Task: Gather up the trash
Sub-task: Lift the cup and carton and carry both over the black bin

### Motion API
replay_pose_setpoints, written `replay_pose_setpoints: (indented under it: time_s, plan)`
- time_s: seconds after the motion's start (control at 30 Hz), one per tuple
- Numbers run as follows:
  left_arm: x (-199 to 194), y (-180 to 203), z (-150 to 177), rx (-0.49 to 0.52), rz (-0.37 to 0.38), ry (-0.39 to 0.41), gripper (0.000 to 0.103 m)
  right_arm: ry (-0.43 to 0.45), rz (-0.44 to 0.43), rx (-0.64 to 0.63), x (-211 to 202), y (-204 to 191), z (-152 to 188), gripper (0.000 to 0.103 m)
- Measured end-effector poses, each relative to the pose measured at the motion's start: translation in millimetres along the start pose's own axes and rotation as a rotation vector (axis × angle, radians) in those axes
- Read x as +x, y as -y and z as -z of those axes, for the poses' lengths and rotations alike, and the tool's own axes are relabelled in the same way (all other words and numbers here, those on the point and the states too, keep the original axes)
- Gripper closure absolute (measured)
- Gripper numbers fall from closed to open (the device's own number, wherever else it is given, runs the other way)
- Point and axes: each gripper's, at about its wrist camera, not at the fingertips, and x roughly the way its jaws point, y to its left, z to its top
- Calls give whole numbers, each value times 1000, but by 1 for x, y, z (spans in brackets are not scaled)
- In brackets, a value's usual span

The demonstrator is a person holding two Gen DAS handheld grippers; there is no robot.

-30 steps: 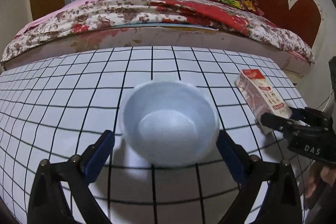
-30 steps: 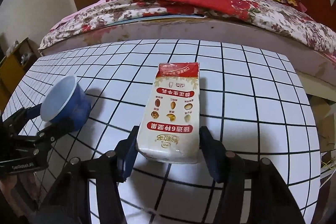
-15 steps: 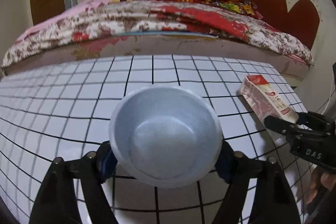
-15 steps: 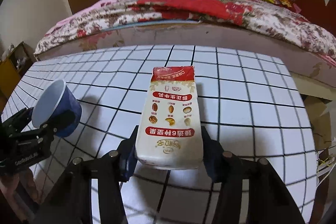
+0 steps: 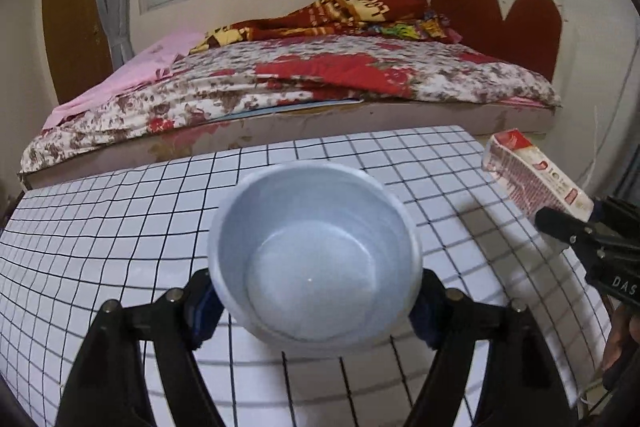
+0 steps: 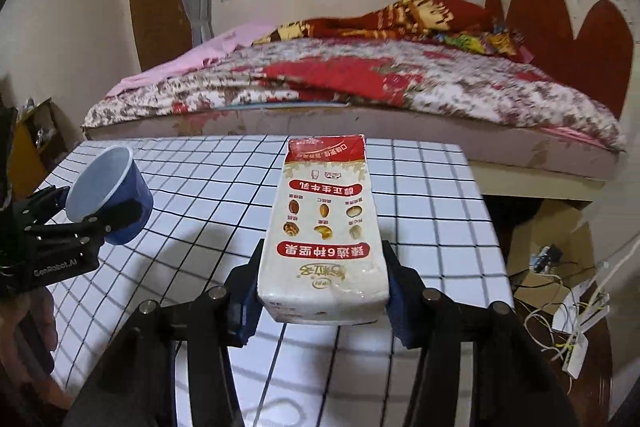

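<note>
My left gripper (image 5: 314,301) is shut on a blue paper cup (image 5: 314,251) with a white, empty inside, held above the white grid-pattern table (image 5: 120,227). The cup also shows in the right wrist view (image 6: 110,193), tilted, at the far left. My right gripper (image 6: 322,293) is shut on a white and red milk carton (image 6: 324,223), held lengthwise above the table's right part. The carton also shows in the left wrist view (image 5: 534,177), at the right edge, lifted off the table.
A bed (image 5: 304,83) with a floral cover runs along the table's far edge. A cardboard box (image 6: 548,239) and loose cables (image 6: 580,307) lie on the floor right of the table. A wooden shelf (image 6: 28,151) stands at the left.
Both grippers closed on their objects and lifted them off the table. The cup and the carton now hang higher, and both cameras look more toward the bed and window.
</note>
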Motion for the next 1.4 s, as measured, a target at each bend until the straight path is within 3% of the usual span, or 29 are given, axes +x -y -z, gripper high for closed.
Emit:
replay_pose_setpoints:
  time_s: [0.63, 1.0, 1.4]
  plan:
    - [-119, 78, 52, 66, 114, 80, 26, 162, 77, 43, -188, 14, 70, 51]
    - [-140, 130, 63, 125, 211, 97, 26, 202, 138, 86, -251, 33, 115, 51]
    - [-146, 171, 77, 168, 315, 88, 26, 176, 231, 142, -277, 58, 144, 51]
